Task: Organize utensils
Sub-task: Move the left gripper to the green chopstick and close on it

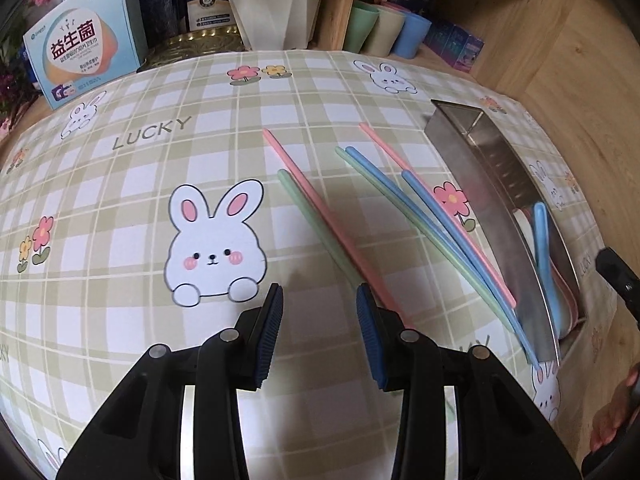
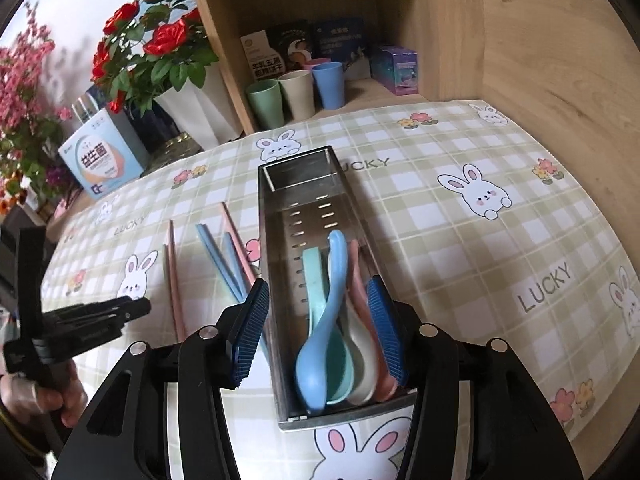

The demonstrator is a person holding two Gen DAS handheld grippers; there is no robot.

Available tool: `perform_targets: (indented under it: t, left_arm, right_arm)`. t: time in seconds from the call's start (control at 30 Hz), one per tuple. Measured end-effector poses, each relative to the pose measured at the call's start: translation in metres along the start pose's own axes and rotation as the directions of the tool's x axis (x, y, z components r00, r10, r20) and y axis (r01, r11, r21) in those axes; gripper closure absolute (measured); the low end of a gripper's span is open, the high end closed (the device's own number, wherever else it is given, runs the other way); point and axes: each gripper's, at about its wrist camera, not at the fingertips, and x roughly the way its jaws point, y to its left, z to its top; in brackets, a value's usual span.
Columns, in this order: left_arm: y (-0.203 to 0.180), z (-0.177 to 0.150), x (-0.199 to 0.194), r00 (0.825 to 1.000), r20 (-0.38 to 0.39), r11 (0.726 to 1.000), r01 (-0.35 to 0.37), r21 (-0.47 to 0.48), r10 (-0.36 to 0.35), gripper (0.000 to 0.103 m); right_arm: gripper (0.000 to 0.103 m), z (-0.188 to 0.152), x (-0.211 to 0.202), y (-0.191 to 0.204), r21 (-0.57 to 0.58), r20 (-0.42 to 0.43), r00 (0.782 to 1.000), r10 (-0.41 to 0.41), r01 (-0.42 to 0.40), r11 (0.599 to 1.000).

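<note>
Several pastel chopsticks lie loose on the bunny tablecloth: a pink chopstick (image 1: 320,208) beside a green one (image 1: 304,204), then blue chopsticks (image 1: 400,196) with more pink and green fanned toward the steel tray (image 1: 456,136). My left gripper (image 1: 320,300) hovers open over the near ends of the pink and green pair, with only cloth between its pads. In the right wrist view the steel tray (image 2: 308,208) holds a blue spoon (image 2: 320,352), a teal spoon (image 2: 314,276), a white spoon (image 2: 362,376) and a pink spoon (image 2: 356,264). My right gripper (image 2: 318,282) stands open above them, its pads clear of the spoons.
Pastel cups (image 2: 296,94) stand in a wooden shelf (image 2: 440,40) at the back. A light blue box (image 1: 84,40), a white vase (image 2: 200,112) with red flowers and small boxes line the far edge. A hand (image 2: 48,396) holds the left gripper (image 2: 136,306).
</note>
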Motion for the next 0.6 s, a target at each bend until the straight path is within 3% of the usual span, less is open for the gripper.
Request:
perform_targets:
  t: [0.27,0.43,0.57,0.6]
  left_arm:
    - [-0.009,0.012,0.021,0.997,-0.031,0.997,-0.068,-0.029,0.067,0.065]
    - [-0.010,0.014,0.022,0.992,-0.024,0.992,-0.121,-0.028,0.121,0.056]
    - [-0.011,0.016,0.025,0.984,-0.026,0.984,-0.175,-0.028,0.174,0.038]
    - [-0.011,0.018,0.027,0.984,-0.036,0.984,-0.177,-0.031,0.176,0.037]
  right_arm:
    - [0.052,-0.002,0.004,-0.010,0.030,-0.004,1.000,0.018,-0.018,0.999]
    - [0.052,0.000,0.001,-0.013,0.049,0.012,0.999,0.046,-0.047,0.998]
    - [0.052,0.000,0.001,-0.011,0.049,0.019,0.998,0.055,-0.056,0.997]
    - [0.052,-0.001,0.001,-0.010,0.050,0.019,0.998,0.059,-0.060,0.997]
